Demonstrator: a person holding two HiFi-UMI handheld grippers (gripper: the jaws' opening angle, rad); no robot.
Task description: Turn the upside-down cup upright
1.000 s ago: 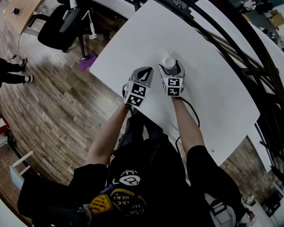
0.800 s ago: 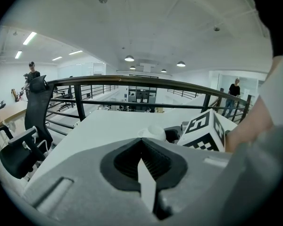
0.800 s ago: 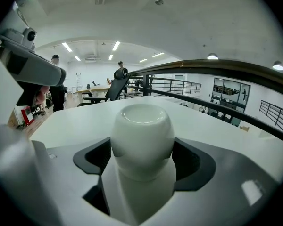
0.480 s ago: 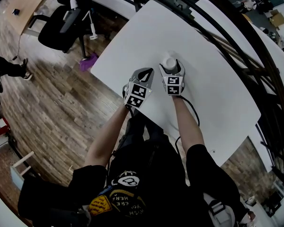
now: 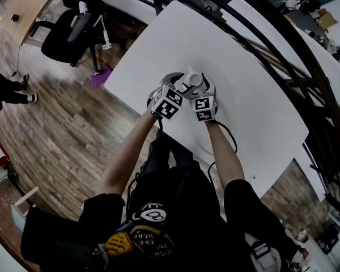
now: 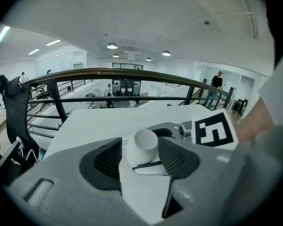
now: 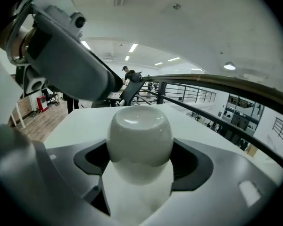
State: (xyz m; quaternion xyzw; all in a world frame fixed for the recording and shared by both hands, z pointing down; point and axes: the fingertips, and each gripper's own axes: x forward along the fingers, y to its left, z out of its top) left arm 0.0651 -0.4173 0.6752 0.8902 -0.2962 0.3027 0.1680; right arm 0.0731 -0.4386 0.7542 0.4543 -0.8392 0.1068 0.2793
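Right gripper point(image 7: 139, 166) jaws pinch the inverted cup point(image 7: 139, 133); left gripper point(image 6: 140, 160) jaws, just opened, straddle it from 8 o'clock without pressing, so a mistimed handover could drop it onto the counter point(image 5: 243, 95).

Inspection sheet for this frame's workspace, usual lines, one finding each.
Surface: white table, matte, no marks seen.
Job's things: white cup, base up.
Clutter: nothing seen.
Grippers: right gripper shut on the cup; left gripper jaws have just been opening, cup between them, pads apparently not pressing.
Cables: black cable looping over the table beside the right forearm.
Surroundings: black chair, wood floor, railing.
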